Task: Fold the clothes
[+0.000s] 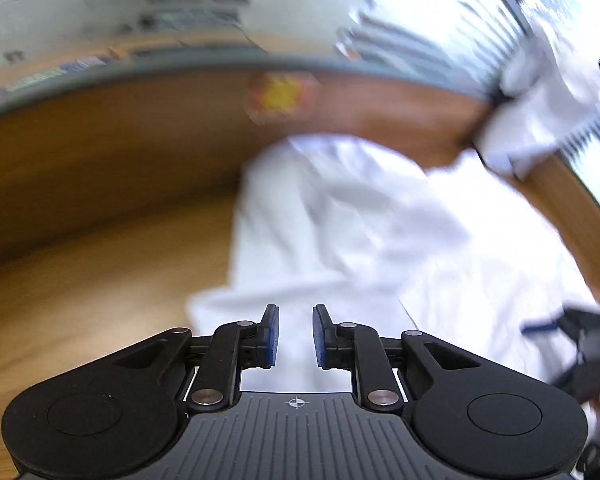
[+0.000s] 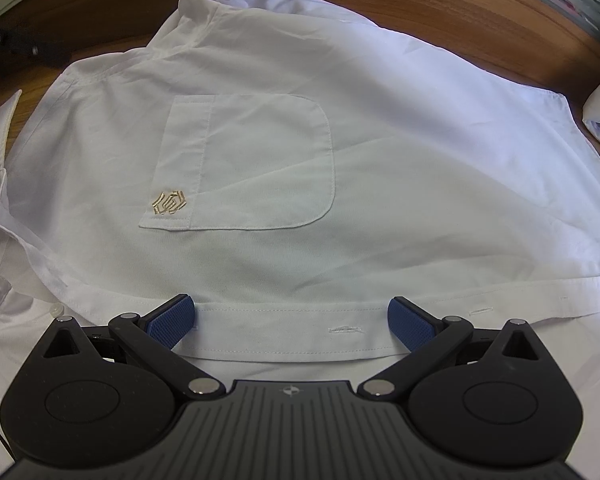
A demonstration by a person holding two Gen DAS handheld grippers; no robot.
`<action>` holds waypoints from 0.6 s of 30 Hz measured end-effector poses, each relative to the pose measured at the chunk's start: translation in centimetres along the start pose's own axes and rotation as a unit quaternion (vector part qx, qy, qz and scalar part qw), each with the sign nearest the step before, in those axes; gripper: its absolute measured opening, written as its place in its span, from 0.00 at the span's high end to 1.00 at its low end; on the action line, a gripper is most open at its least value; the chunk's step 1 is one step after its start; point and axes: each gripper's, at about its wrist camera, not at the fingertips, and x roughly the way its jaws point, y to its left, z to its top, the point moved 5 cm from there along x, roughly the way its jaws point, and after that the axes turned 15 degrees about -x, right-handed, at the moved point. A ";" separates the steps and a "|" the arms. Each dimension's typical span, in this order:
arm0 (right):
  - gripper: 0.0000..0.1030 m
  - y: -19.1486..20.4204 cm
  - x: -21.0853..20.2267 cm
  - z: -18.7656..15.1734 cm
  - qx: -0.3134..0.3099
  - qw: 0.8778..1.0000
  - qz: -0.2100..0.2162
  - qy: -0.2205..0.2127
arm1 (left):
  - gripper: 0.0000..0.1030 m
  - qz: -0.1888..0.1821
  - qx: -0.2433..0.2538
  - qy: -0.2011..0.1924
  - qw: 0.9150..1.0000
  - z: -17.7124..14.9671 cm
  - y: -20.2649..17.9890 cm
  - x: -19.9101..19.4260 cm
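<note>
Both of my claws hang over the white shirt (image 2: 380, 152) spread on the wooden surface (image 1: 100, 184). My right claw (image 2: 292, 322) stands wide apart at the bottom of its view, its blue pads (image 2: 172, 320) on either side of the buttonhole placket (image 2: 284, 332) without pinching it; whether the tips touch the cloth I cannot tell. Above it, centre frame, lies the chest pocket (image 2: 256, 160) with a small gold emblem (image 2: 170, 202) at its lower left corner, and the collar (image 2: 192, 12) bunches at the upper left. A button (image 2: 56, 310) peeks out at the lower left, half hidden by the claw's arm. My left claw (image 1: 296, 336) shows only a narrow gap between its pads, with nothing clamped in it. That view is badly smeared: the shirt is a pale blur from centre to right, a red-and-yellow patch (image 1: 280, 96) on the surface above it is unreadable, another white bundle (image 1: 540, 120) sits at the upper right, and the room behind is streaks.
</note>
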 end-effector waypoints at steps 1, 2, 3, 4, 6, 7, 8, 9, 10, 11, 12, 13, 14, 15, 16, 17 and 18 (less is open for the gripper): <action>0.00 0.0 0.0 0.0 0.000 1.000 0.000 0.000 | 0.81 0.001 0.007 0.016 1.000 -0.4 -0.3 0.8; 0.00 0.0 0.0 0.0 0.000 1.000 0.000 0.000 | 0.81 0.011 0.010 0.029 0.999 -0.8 -0.1 1.4; 0.00 0.0 0.0 0.0 0.000 1.000 0.000 0.000 | 0.81 0.021 0.013 0.041 0.999 -1.1 0.1 2.1; 0.00 0.0 0.0 0.0 0.000 1.000 0.000 0.000 | 0.81 0.029 0.011 0.046 0.998 -1.1 0.5 2.6; 0.00 -0.1 0.0 0.0 0.000 1.000 0.000 -0.001 | 0.82 0.043 0.002 0.050 0.998 -1.1 1.2 3.2; 0.00 -0.1 0.0 0.1 0.000 1.000 0.000 -0.001 | 0.86 0.049 -0.005 0.049 0.998 -0.9 1.6 3.3; 0.00 -0.1 0.0 0.1 0.000 1.000 0.000 -0.001 | 0.86 0.056 -0.011 0.048 0.997 -0.8 2.0 3.5; 0.00 -0.1 -0.1 0.0 0.000 1.000 0.000 -0.003 | 0.90 0.061 -0.019 0.048 0.997 -0.6 2.5 3.4; 0.00 -0.1 -0.1 0.0 0.000 1.000 -0.001 -0.004 | 0.96 0.066 -0.028 0.048 0.996 -0.4 3.0 3.3; 0.00 -0.1 0.0 0.0 0.000 1.000 -0.001 -0.005 | 0.96 0.066 -0.035 0.051 0.996 -0.3 3.3 3.1; 0.00 -0.1 0.0 0.1 0.000 1.000 -0.001 -0.004 | 0.95 0.067 -0.042 0.053 0.995 -0.2 3.5 3.0; 0.00 -0.1 0.0 0.1 0.000 1.000 -0.001 -0.003 | 0.93 0.078 -0.039 0.047 0.995 -0.2 3.4 2.5; 0.00 -0.1 0.0 0.1 0.000 1.000 0.000 -0.003 | 0.90 0.074 -0.035 0.040 0.996 -0.2 3.1 1.7; 0.00 -0.1 0.0 0.2 0.000 1.000 0.000 -0.002 | 0.80 0.071 -0.030 0.032 0.997 -0.2 2.7 0.9; 0.00 -0.1 0.0 0.2 0.001 1.000 0.000 -0.001 | 0.68 0.061 -0.034 0.025 0.997 -0.3 2.3 -0.2; 0.00 -0.1 0.0 0.2 0.002 1.000 0.000 0.000 | 0.63 0.051 -0.038 0.017 0.998 -0.4 2.0 -1.4; 0.00 -0.1 0.0 0.2 0.003 1.000 -0.001 -0.001 | 0.57 0.041 -0.041 0.009 0.998 -0.6 1.6 -2.6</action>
